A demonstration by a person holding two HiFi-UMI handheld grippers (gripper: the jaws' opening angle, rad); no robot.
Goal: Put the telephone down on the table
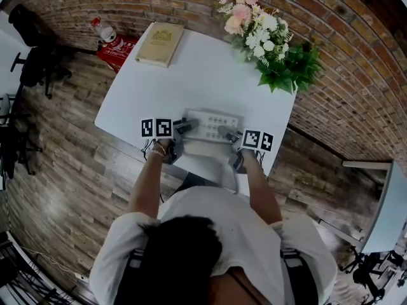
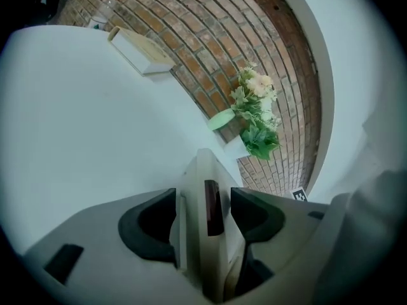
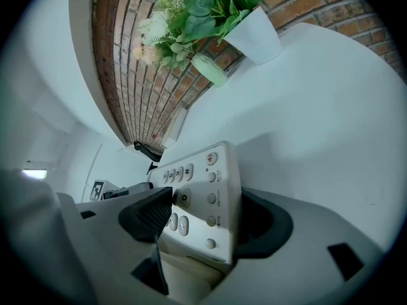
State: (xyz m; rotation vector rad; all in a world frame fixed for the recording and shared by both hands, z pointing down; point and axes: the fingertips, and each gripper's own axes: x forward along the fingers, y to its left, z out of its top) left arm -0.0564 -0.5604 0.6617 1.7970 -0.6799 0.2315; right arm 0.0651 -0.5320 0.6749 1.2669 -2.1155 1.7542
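Note:
A pale grey telephone (image 1: 208, 127) with rows of keys is at the front edge of the white table (image 1: 191, 75), held at both ends. My left gripper (image 1: 184, 127) has its left end. In the left gripper view the telephone (image 2: 202, 189) shows edge-on between the two dark pads, which lie against its sides, so the left gripper (image 2: 203, 215) is shut on it. My right gripper (image 1: 227, 132) has the right end. In the right gripper view, one pad lies over the telephone's (image 3: 203, 196) keypad face and the other behind its edge. Whether the telephone rests on the table is unclear.
A tan book (image 1: 159, 43) lies at the table's far left corner. A pot of pink and white flowers (image 1: 267, 40) stands at the far right by the brick wall. A red box with a bottle (image 1: 114, 46) sits on the floor to the left.

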